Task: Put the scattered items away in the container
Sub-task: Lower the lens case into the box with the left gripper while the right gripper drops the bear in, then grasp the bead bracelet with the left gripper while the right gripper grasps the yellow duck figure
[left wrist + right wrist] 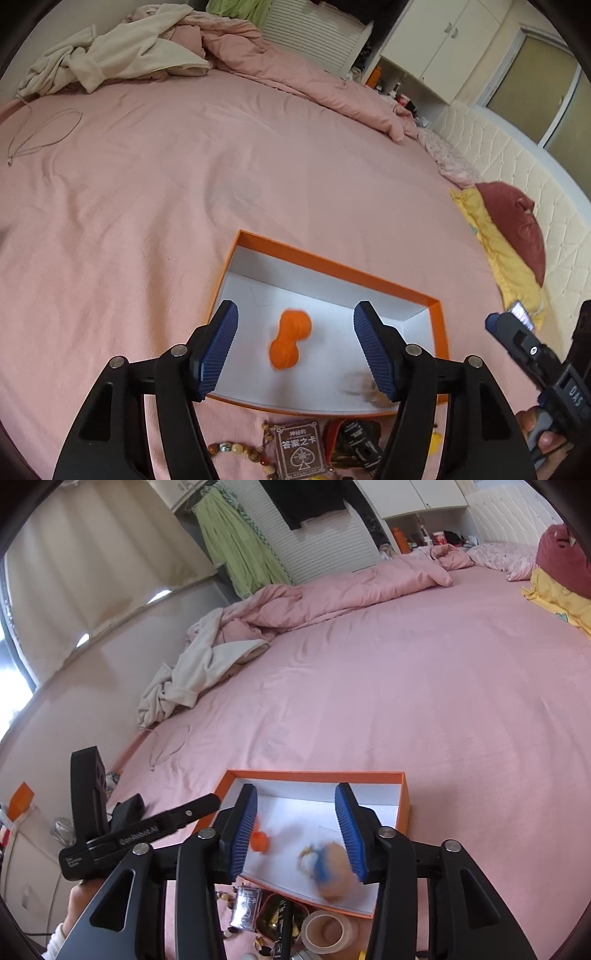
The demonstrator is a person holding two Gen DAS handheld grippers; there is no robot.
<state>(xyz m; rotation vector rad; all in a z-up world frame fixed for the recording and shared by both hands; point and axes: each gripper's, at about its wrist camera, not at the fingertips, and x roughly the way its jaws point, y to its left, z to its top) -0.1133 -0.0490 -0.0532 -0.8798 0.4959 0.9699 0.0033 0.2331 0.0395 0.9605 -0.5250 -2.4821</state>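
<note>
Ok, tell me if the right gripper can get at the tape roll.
Probably yes. The right gripper is open and empty, and the tape roll lies uncovered on the bed just below it, outside the box; a black tube crowds one side.

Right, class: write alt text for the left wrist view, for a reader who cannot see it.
An open left gripper hovers over an orange box with a white inside, on a pink bed; a blurred orange toy is inside. A card deck and beads lie beside the box.
</note>
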